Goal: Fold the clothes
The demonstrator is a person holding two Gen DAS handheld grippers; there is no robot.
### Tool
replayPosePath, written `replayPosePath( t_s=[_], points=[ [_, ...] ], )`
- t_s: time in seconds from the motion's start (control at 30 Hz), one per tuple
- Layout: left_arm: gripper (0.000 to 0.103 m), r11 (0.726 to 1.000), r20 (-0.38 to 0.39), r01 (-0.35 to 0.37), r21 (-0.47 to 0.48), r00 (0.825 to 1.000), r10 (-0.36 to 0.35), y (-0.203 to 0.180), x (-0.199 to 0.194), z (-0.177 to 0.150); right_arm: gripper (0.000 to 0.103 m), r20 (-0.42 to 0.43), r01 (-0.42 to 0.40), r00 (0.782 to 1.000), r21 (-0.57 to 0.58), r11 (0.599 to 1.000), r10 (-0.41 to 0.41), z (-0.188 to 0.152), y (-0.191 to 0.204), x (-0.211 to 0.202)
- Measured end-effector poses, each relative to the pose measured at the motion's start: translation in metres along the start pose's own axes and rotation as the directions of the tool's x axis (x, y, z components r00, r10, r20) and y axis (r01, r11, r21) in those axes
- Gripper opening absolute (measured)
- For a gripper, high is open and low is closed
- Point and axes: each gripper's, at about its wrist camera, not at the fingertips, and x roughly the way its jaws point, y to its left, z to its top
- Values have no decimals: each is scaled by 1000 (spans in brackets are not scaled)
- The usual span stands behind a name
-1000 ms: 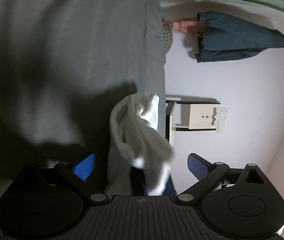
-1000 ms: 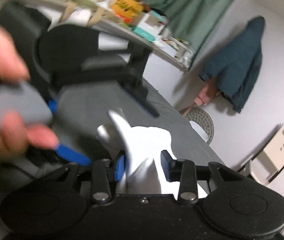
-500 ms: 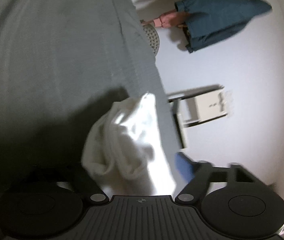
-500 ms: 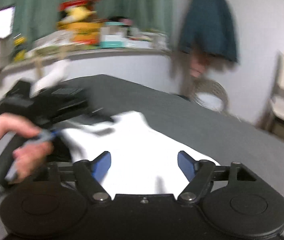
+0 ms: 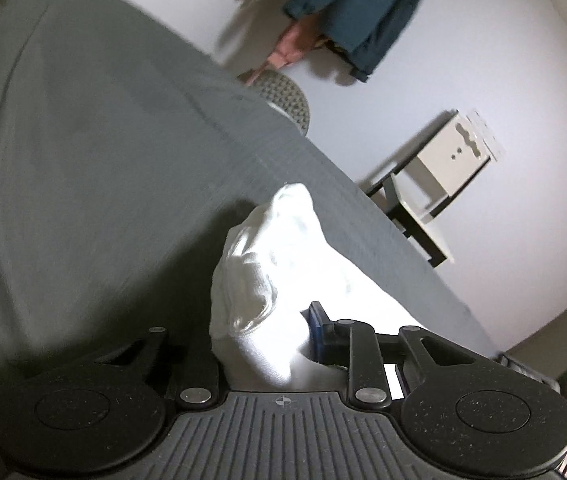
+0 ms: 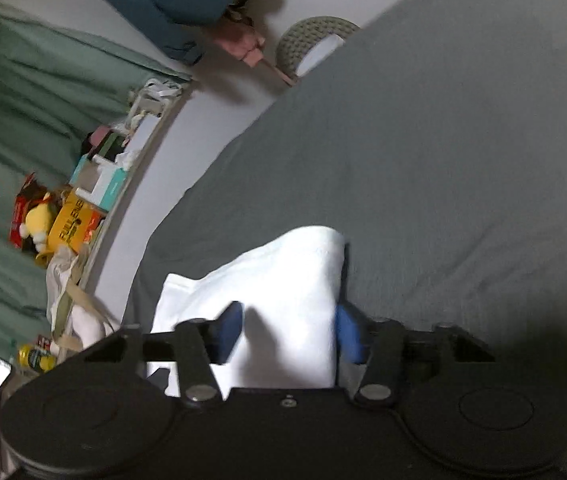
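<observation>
A white garment (image 5: 283,248) is bunched up over the grey bed sheet (image 5: 83,160). In the left wrist view my left gripper (image 5: 267,336) is shut on a thick wad of it. Only the right blue pad (image 5: 315,328) shows; the cloth hides the left one. In the right wrist view the white garment (image 6: 283,280) rises like a tent from the sheet (image 6: 443,160) into my right gripper (image 6: 289,334). Both blue pads (image 6: 229,332) press its sides, so the right gripper is shut on it.
The bed edge runs beside a white wall. A teal jacket (image 5: 355,12) hangs there above a round woven stool (image 5: 287,96), with a pale chair (image 5: 443,160) further along. A cluttered shelf (image 6: 83,200) and green curtain (image 6: 23,100) lie past the bed's far side.
Both grippers were open half a second ago and have closed on the white garment. Both cameras have swung and tilted, and the hand with the other gripper has left the right wrist view.
</observation>
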Motion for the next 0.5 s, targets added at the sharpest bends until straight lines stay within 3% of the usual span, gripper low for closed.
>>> replayPosePath(
  t_s=[0.1,0.2,0.33,0.5],
  points=[
    [25,997,25,-10,70,1000,9,-7,-5,8,21,39,5,999,-34,999,-3,-3,5,2],
    [24,992,65,-26,125,998,18,-14,-15,23,18,91,-48,994,-68,997,54,-6,20,-7],
    [24,981,130,-51,186,991,27,-16,-26,58,18,95,-103,988,-156,982,119,12,61,4],
    [24,972,195,-95,215,979,52,9,-22,122,18,77,-119,988,-193,974,136,44,114,58]
  ],
)
